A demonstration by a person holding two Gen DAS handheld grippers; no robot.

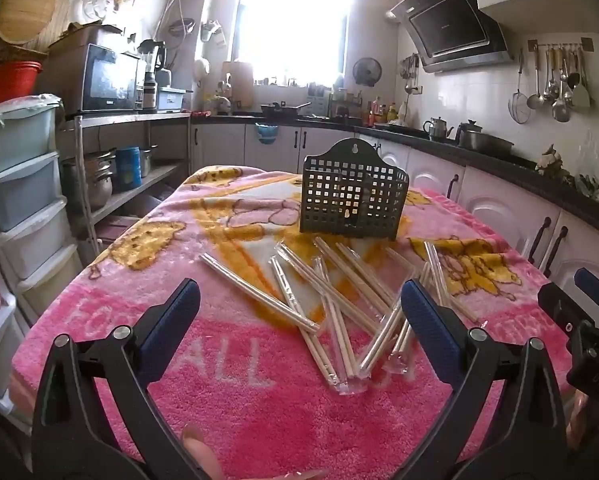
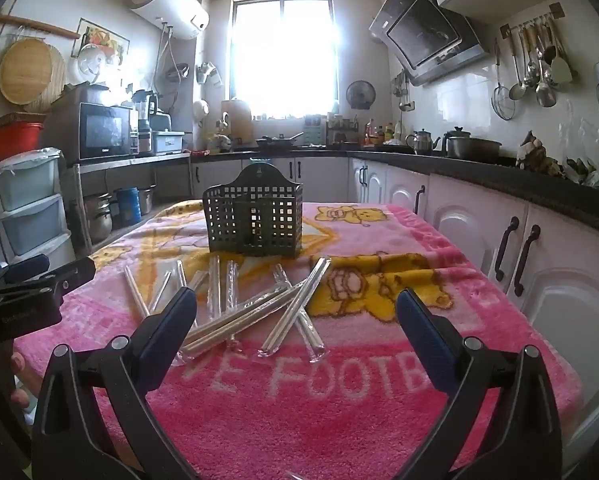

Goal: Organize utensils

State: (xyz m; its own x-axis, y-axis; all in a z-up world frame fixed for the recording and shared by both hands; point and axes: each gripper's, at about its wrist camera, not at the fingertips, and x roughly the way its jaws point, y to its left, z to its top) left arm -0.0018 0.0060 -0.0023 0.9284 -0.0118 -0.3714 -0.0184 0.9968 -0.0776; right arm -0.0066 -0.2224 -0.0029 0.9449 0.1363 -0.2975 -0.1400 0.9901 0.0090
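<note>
Closest to the left wrist camera, the left gripper (image 1: pixel 299 316) stands with its jaws spread wide and nothing between them, its blue pads (image 1: pixel 171 320) hanging just above the pink blanket (image 1: pixel 259 412) that covers the table. A fingertip of the person's hand (image 1: pixel 201 454) shows at 6 o'clock under the gripper's frame. Part of the right gripper's body sits at the 3 o'clock edge of that view.

From the right wrist camera, the right gripper (image 2: pixel 297 318) is likewise spread wide and holds nothing, poised over the blanket near the white lettering. Left gripper hardware appears at 9 o'clock in that view.

Wrapped chopsticks (image 1: pixel 331 304), pale wooden pairs in clear plastic sleeves, lie scattered and crossing one another on the blanket. In the left view they sit just beyond the fingertips, from 12 to 1 o'clock, and a few sleeves pass behind the right-hand pad. In the right view the same chopsticks (image 2: pixel 255 304) lie ahead at 11 to 12 o'clock, some passing behind the left-hand pad.

Beyond the pile, a black perforated utensil holder (image 1: pixel 353 200) stands upright on the blanket, its back plate rising to a rounded tab. It stands at 12 o'clock in both views (image 2: pixel 255 220), apart from both grippers. Whether it holds anything cannot be told.
</note>
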